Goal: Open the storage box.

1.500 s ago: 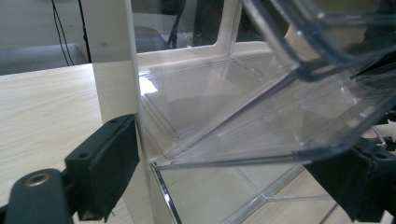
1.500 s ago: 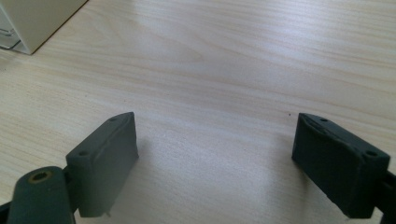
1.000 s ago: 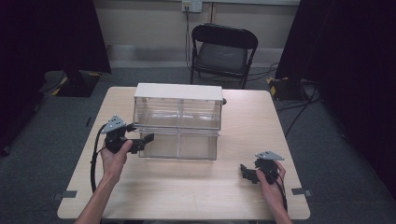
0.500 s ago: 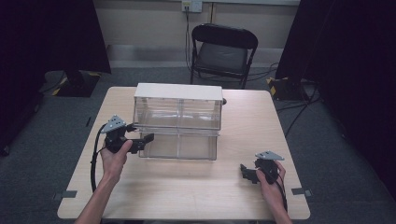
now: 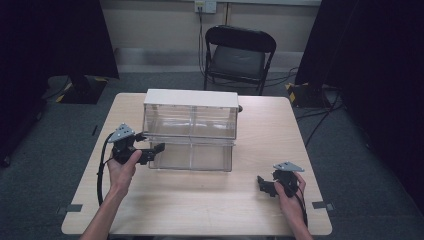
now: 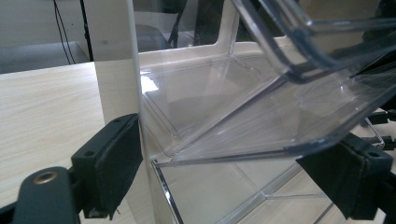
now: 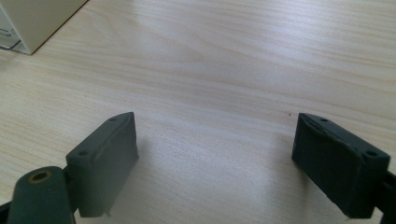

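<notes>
A clear plastic drawer unit [image 5: 190, 131] with a cream top stands mid-table. My left gripper [image 5: 156, 149] is at its lower left front corner. In the left gripper view, the left gripper [image 6: 229, 175] is open, its jaws spread either side of the cream side wall [image 6: 112, 70] and the tilted clear lower drawer [image 6: 261, 116], not pressing on them. My right gripper [image 5: 261, 184] rests low over the table near the front right. In the right gripper view, the right gripper [image 7: 215, 163] is open over bare wood.
The wooden table [image 5: 270, 125] has room on both sides of the unit and along its front. A black folding chair [image 5: 239, 55] stands behind the far edge. A corner of the unit [image 7: 32, 18] lies at the upper left of the right gripper view.
</notes>
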